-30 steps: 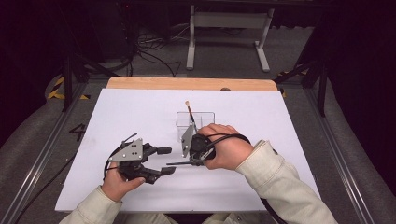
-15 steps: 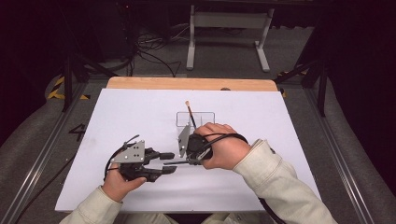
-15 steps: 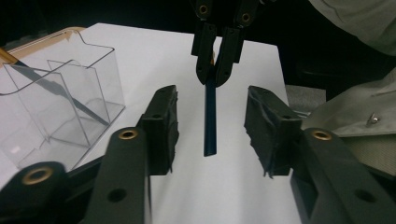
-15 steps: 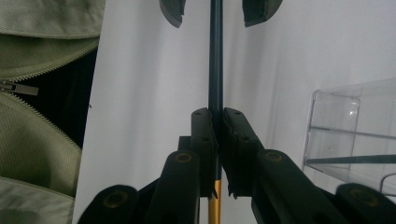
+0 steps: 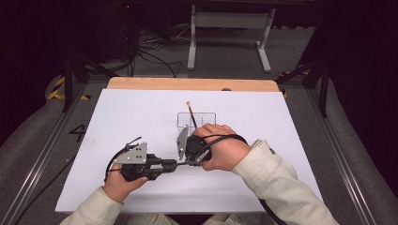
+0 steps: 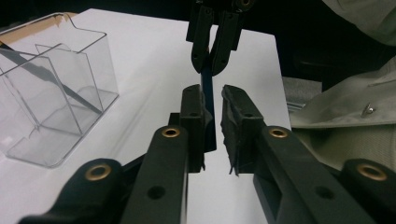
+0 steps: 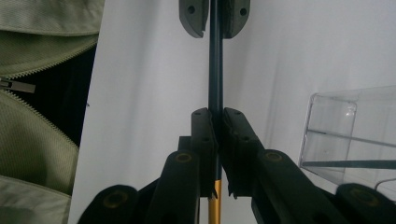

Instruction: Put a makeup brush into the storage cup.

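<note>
1. While the right gripper (image 7: pixel 217 123) pinches the brush (image 7: pixel 215 60) tight, the left gripper (image 6: pixel 212 109) has its jaws spread around the same handle, not yet pressing it. The brush hangs between them, just in front of the clear box (image 5: pixel 197 119) on the white table (image 5: pixel 281 117).
2. If the right lets go before the left closes, the brush would likely drop.
3. If the left closes off-centre, the thin handle could twist or slip out.
4. Pulling apart with both clamped might bend it.
5. A second brush (image 5: pixel 191 112) leans in the box; a swing that way could knock it.
</note>
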Demonstrator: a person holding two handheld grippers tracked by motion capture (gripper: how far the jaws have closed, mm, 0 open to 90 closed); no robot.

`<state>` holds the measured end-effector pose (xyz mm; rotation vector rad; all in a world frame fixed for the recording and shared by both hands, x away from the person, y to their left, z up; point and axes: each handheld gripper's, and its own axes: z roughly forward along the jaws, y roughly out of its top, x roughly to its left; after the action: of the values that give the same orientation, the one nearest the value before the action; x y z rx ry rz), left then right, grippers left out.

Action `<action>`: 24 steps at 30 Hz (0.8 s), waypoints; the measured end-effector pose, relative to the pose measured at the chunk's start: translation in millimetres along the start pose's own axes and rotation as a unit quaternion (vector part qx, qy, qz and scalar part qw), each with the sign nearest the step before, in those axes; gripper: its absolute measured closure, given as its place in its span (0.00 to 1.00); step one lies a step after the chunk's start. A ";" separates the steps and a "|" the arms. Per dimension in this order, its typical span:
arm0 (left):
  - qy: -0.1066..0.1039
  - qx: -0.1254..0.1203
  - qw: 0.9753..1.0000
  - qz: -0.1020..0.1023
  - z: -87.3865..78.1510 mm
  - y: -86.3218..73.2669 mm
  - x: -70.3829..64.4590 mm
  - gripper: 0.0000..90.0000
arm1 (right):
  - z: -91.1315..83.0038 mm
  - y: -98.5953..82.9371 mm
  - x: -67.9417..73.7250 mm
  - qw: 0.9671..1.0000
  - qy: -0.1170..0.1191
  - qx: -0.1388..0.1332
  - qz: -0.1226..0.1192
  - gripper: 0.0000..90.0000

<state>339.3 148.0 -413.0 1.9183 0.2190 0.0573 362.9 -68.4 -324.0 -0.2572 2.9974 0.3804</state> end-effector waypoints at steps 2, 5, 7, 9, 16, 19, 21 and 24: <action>0.002 0.001 1.000 -0.002 -0.2 -0.6 0.3 0.90 | 0.2 0.4 0.2 1.000 0.000 0.001 -0.002 0.93; 0.002 0.004 1.000 -0.005 0.0 -1.4 0.8 0.90 | -0.3 0.7 0.2 1.000 -0.002 -0.001 -0.003 0.93; 0.002 0.007 1.000 -0.005 0.6 -1.9 1.3 0.90 | -1.0 0.5 0.0 1.000 -0.003 0.000 -0.006 0.93; 0.003 0.009 1.000 -0.007 1.4 -2.4 1.4 0.89 | -1.2 0.4 0.1 1.000 -0.004 -0.002 -0.007 0.93; -0.001 0.013 1.000 -0.010 1.9 -3.2 1.5 0.93 | -0.5 -0.1 0.3 1.000 -0.004 -0.002 -0.008 0.93; -0.003 0.016 1.000 -0.014 1.8 -3.4 1.7 0.94 | -0.3 -0.2 0.3 1.000 -0.003 -0.003 -0.010 0.93; -0.004 0.020 1.000 -0.015 1.6 -3.8 2.3 0.94 | 0.2 -0.2 0.4 1.000 -0.004 -0.003 -0.012 0.93; -0.004 0.024 1.000 -0.016 1.7 -4.3 2.7 0.94 | -0.1 -0.3 0.4 1.000 -0.004 -0.005 -0.014 0.93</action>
<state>341.6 148.3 -417.8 1.9614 0.2471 0.0241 362.6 -68.8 -324.0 -0.2964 2.9809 0.3923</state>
